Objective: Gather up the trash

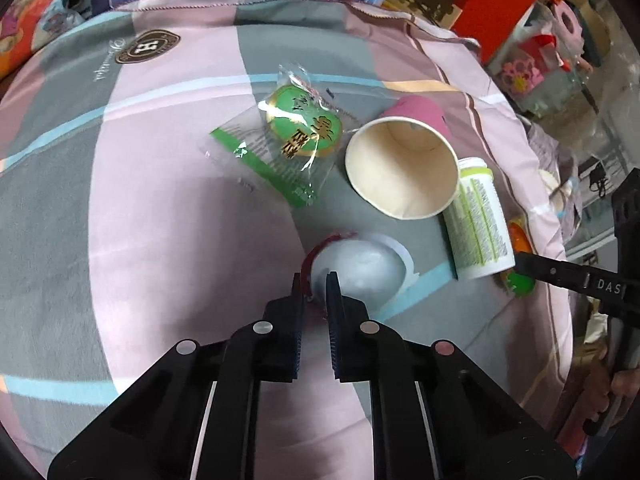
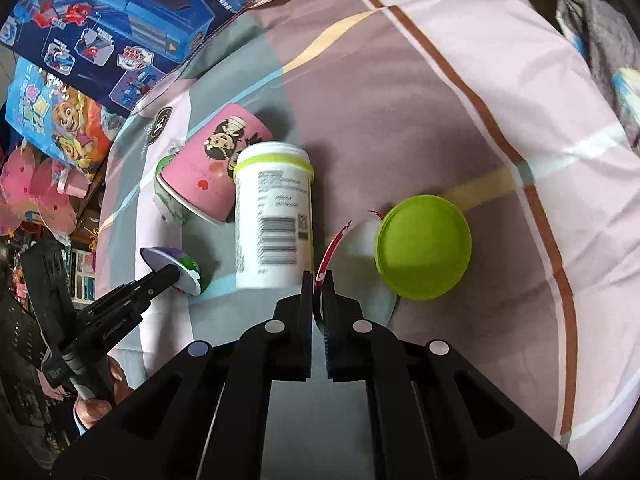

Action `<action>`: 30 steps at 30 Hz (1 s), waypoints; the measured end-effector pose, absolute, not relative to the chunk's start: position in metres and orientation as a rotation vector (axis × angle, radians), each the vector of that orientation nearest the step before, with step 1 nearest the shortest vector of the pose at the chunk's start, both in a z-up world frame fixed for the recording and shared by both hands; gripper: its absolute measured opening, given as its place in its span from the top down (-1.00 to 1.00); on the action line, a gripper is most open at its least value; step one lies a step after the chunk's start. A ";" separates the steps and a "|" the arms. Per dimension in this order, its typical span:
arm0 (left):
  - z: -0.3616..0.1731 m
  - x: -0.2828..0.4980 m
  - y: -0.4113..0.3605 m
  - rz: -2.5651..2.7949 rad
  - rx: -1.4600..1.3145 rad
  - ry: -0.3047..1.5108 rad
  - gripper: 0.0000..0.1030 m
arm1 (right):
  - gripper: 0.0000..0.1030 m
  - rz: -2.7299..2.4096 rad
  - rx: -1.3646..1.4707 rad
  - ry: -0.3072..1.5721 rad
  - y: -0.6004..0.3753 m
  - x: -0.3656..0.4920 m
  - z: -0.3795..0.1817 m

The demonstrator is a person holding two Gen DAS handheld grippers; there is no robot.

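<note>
Trash lies on a pink-and-grey bedsheet (image 1: 160, 220). My left gripper (image 1: 316, 284) is shut on the rim of a small white plastic cup with a red edge (image 1: 356, 268); that cup shows in the right wrist view (image 2: 182, 264). A green snack wrapper (image 1: 288, 140), a tipped pink paper cup (image 1: 400, 168) and a white bottle with a green label (image 1: 478, 224) lie beyond. My right gripper (image 2: 318, 280) is shut on a clear lid with a red edge (image 2: 360, 240), beside a green round lid (image 2: 424, 246).
Blue toy boxes (image 2: 112, 20) and a cartoon bag (image 2: 60, 116) stand past the sheet's far edge. Red boxes (image 1: 500, 4) and clutter fill the right side. The other gripper's black fingers (image 1: 568, 276) reach in from the right.
</note>
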State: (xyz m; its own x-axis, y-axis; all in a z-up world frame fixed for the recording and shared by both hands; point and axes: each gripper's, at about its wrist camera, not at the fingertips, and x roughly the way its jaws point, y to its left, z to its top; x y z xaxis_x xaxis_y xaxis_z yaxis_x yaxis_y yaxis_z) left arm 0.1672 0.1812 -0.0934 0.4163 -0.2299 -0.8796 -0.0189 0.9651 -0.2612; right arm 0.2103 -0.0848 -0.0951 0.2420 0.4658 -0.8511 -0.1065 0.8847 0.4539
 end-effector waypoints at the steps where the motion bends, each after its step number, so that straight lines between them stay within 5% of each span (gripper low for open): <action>1: -0.092 0.163 0.180 -0.134 -0.244 1.136 0.78 | 0.91 0.402 0.343 1.274 -0.087 0.209 -0.096; 13: -0.060 0.132 0.138 -0.182 -0.143 1.081 0.78 | 0.91 0.438 0.428 1.213 -0.115 0.186 -0.076; 22: -0.092 0.135 0.134 -0.150 -0.208 1.187 0.74 | 0.91 0.416 0.458 1.210 -0.143 0.170 -0.079; 26: -0.082 0.123 0.143 -0.146 -0.240 1.154 -0.01 | 0.91 0.414 0.460 1.217 -0.149 0.166 -0.083; 30: -0.071 0.120 0.156 -0.126 -0.260 1.121 -0.16 | 0.91 0.412 0.459 1.232 -0.147 0.163 -0.090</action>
